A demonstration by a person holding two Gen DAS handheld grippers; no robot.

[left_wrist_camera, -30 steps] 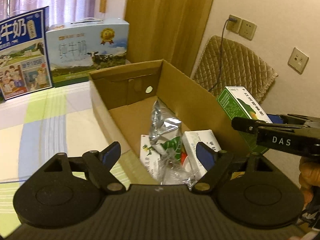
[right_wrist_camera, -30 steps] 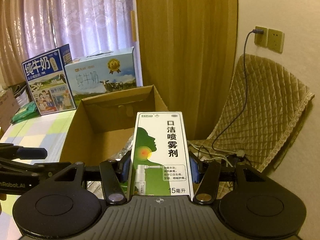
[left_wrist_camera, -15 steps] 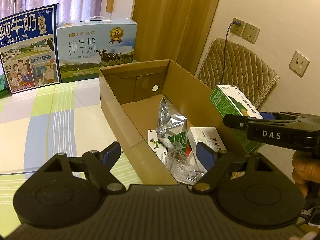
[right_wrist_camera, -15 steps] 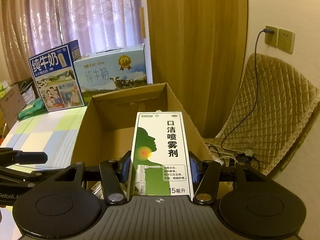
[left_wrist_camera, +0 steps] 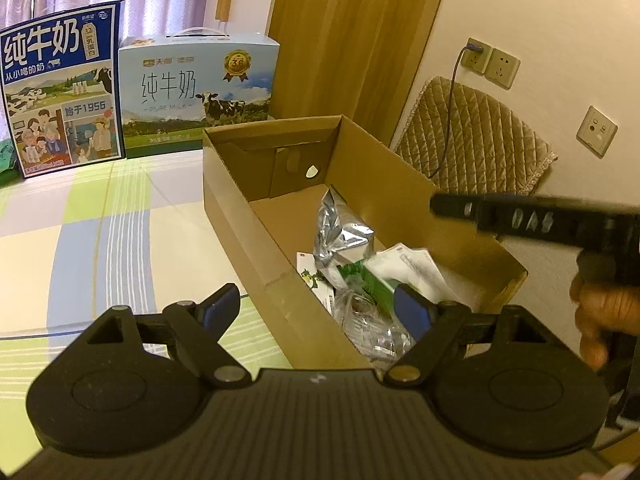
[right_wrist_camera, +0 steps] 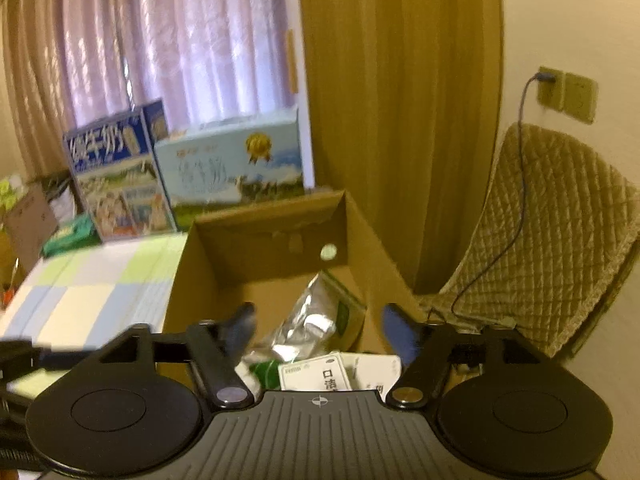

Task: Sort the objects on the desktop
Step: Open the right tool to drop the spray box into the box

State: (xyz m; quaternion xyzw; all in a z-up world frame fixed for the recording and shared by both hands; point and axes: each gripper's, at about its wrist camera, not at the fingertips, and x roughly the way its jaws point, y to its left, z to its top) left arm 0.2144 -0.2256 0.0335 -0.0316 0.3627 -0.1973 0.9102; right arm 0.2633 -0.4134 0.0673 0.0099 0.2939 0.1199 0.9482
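Note:
An open cardboard box stands on the checked tablecloth. Inside it lie a silver foil pouch, small white cartons and clear wrappers. The green-and-white mouth-spray box lies blurred on top of that pile. My right gripper is open above the box's near end with nothing between its fingers; in the left wrist view it shows as a blurred black bar held by a hand. My left gripper hangs open over the box's near corner, holding nothing.
Two tall milk cartons stand at the back: a dark blue one and a light blue one. A quilted chair cushion leans on the wall at right, under sockets with a cable.
The right gripper opened and let go of the mouth-spray box, which dropped into the cardboard box. The right gripper is blurred with motion. The left gripper drew back a little, still open.

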